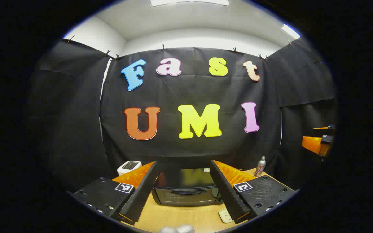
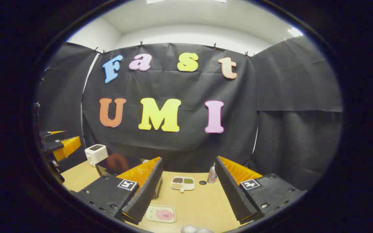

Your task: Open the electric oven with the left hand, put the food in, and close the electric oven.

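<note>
**No readable wording on the objects; only coded markers**

Each finger mount of the left gripper (image 1: 184, 163) carries a small square black-and-white coded marker (image 1: 124, 187), a pattern of blocks rather than letters or numbers. The right gripper (image 2: 189, 159) bears the same kind of square tag (image 2: 250, 184) on each of its mounts.

The bottle (image 1: 260, 166) near the far right corner of the tabletop (image 1: 180, 216) has a red-and-white printed label, too small to make out. The oven (image 1: 186, 191) at the tabletop's far edge and the toaster (image 2: 96, 153) near its far left corner show no legible brand or numbers.
</note>
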`<move>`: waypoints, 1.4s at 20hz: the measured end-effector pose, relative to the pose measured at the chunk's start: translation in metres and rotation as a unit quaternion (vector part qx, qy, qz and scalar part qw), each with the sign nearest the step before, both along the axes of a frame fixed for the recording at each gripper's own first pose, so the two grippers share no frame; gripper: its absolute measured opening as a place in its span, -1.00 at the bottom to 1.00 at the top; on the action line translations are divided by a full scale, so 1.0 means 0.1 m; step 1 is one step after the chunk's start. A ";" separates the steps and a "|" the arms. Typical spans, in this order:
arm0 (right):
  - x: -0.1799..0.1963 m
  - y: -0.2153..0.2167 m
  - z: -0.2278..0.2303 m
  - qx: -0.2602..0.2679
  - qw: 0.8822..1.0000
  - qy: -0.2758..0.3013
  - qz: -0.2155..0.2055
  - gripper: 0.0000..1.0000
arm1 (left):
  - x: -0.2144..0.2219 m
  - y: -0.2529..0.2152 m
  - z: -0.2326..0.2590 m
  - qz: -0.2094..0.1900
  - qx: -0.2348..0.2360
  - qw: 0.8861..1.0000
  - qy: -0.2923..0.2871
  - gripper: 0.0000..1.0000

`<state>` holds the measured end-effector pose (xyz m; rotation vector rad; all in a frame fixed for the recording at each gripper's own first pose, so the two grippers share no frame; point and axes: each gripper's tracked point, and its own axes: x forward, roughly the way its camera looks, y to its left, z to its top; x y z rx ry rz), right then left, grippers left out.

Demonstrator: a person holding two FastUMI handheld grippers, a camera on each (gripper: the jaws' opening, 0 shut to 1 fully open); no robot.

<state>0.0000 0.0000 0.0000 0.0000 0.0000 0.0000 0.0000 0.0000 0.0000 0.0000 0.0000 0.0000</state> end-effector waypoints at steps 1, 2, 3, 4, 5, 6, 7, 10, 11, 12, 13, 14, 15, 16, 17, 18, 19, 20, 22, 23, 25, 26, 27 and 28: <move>0.00 0.00 0.01 0.000 1.000 0.000 0.000 0.94 | 0.01 0.00 -0.01 0.000 -0.001 1.000 0.001 0.92; 0.00 -0.01 0.01 -0.002 1.000 0.000 0.001 0.94 | 0.03 -0.01 -0.02 0.000 -0.003 1.000 0.003 0.92; 0.00 -0.01 0.02 -0.005 1.000 -0.002 0.001 0.94 | 0.02 -0.01 -0.03 -0.001 -0.005 1.000 0.005 0.93; 0.00 -0.01 0.03 -0.007 1.000 -0.004 0.001 0.94 | 0.04 -0.01 -0.04 0.001 -0.006 1.000 0.006 0.92; 0.01 0.00 0.04 -0.007 1.000 -0.005 0.003 0.94 | 0.05 0.00 -0.04 0.000 -0.006 1.000 0.007 0.92; 0.01 0.01 0.03 -0.008 1.000 -0.003 0.004 0.94 | 0.07 -0.01 -0.04 -0.001 -0.007 1.000 0.008 0.92; 0.02 0.02 0.03 -0.007 1.000 -0.003 0.005 0.94 | 0.08 -0.01 -0.05 -0.001 -0.007 1.000 0.008 0.92; 0.05 0.03 0.03 -0.005 1.000 -0.002 0.006 0.94 | 0.13 0.02 -0.08 0.002 -0.003 1.000 0.007 0.93; 0.05 0.04 0.03 -0.005 1.000 -0.003 0.007 0.94 | 0.16 0.02 -0.11 0.001 -0.003 1.000 0.007 0.92; 0.05 0.04 0.02 -0.006 1.000 -0.002 0.007 0.94 | 0.21 0.03 -0.16 0.003 -0.003 1.000 0.009 0.92; 0.06 0.04 0.03 -0.008 1.000 -0.001 0.007 0.94 | 0.27 0.03 -0.20 0.003 -0.004 1.000 0.010 0.92; 0.07 0.05 0.03 -0.011 1.000 0.001 0.007 0.94 | 0.34 0.03 -0.27 0.004 -0.004 1.000 0.011 0.92; 0.07 0.06 0.05 -0.014 1.000 0.001 0.008 0.94 | 0.42 0.03 -0.37 0.003 -0.005 1.000 0.016 0.93; 0.08 0.06 0.07 -0.017 1.000 0.000 0.008 0.94 | 0.49 0.01 -0.45 0.002 -0.007 1.000 0.019 0.93; 0.08 0.06 0.10 -0.018 1.000 0.000 0.007 0.94 | 0.58 0.01 -0.56 0.000 -0.007 1.000 0.027 0.93; 0.07 0.06 0.11 -0.018 1.000 0.000 0.006 0.94 | 0.69 -0.02 -0.68 -0.003 -0.007 0.999 0.034 0.93; 0.07 0.06 0.13 -0.019 1.000 -0.001 0.006 0.94 | 0.77 -0.04 -0.80 -0.005 -0.006 0.999 0.039 0.93; 0.07 0.05 0.13 -0.020 1.000 0.000 0.005 0.94 | 0.85 -0.05 -0.91 -0.005 -0.003 0.999 0.046 0.94; 0.05 0.02 0.13 -0.027 1.000 0.004 -0.001 0.94 | 1.00 -0.08 -1.17 -0.005 0.001 0.998 0.063 0.93; 0.04 0.00 0.14 -0.030 1.000 0.004 -0.004 0.93 | 1.05 -0.09 -1.29 -0.005 0.002 0.997 0.073 0.94; 0.02 -0.03 0.14 -0.034 0.999 0.008 -0.011 1.00 | 1.20 -0.11 -1.50 -0.008 -0.002 0.996 0.089 0.93; 0.01 -0.04 0.13 -0.034 0.999 0.009 -0.013 0.94 | 1.28 -0.13 -1.61 -0.011 -0.004 0.995 0.095 0.93; -0.01 -0.05 0.14 -0.036 0.999 0.009 -0.017 0.94 | 1.36 -0.15 -1.73 -0.011 -0.007 0.994 0.104 0.94; -0.02 -0.08 0.13 -0.038 0.999 0.010 -0.021 0.93 | 1.43 -0.14 -1.81 -0.010 -0.004 0.994 0.112 0.94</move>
